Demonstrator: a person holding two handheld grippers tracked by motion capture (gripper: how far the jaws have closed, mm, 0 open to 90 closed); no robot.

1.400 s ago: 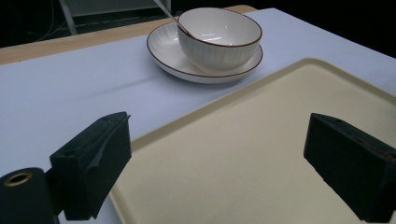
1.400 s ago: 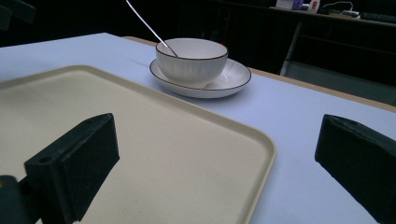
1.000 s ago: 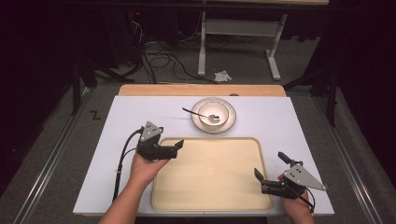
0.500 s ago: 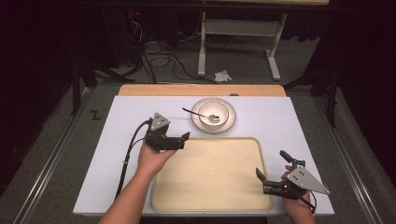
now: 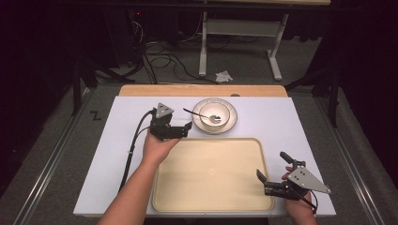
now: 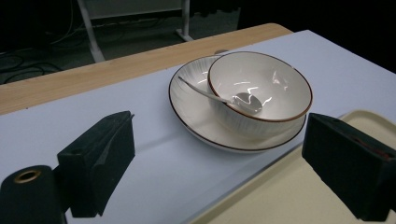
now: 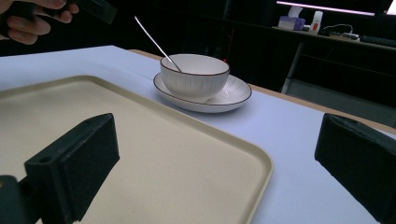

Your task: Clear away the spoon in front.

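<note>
The bowl [image 5: 215, 115] sat on a plate [image 5: 230, 124] toward the far side of the table [image 5: 291, 119], on the pale sheet that covers it, just beyond the far edge of the tray [image 5: 211, 176]. Both are white with a thin brown rim. A spoon [image 5: 202, 115] lay in the bowl with its head at the bottom and its handle leaning out over the rim toward your left side. In the left gripper view the bowl [image 6: 259, 93] stood off-centre on the plate [image 6: 191, 107], pushed to one side of it, and the spoon [image 6: 219, 97] rested against the bowl's edge.

Your left gripper [image 5: 180, 130] was just to the left of the plate, near the tray's far left corner, held above the table in your left hand [image 5: 157, 145]. Its fingers [image 6: 100, 165] were spread wide, held nothing and touched nothing; the bowl and plate lay ahead of them, and they were well apart from both.

Your right gripper [image 5: 273, 169] was at the near right corner of the tray, over the tray's edge and the sheet beside it, with your right hand [image 5: 298, 199] at the table's near edge. Its fingers [image 7: 77, 165] also stood wide open and empty. In the right gripper view the tray [image 7: 177, 154] stretched bare between them, with the bowl [image 7: 194, 74], the plate [image 7: 231, 95] and the upright-slanting spoon handle [image 7: 152, 39] beyond its far rim.

The tray itself is cream-coloured with rounded corners and a low raised lip.
</note>
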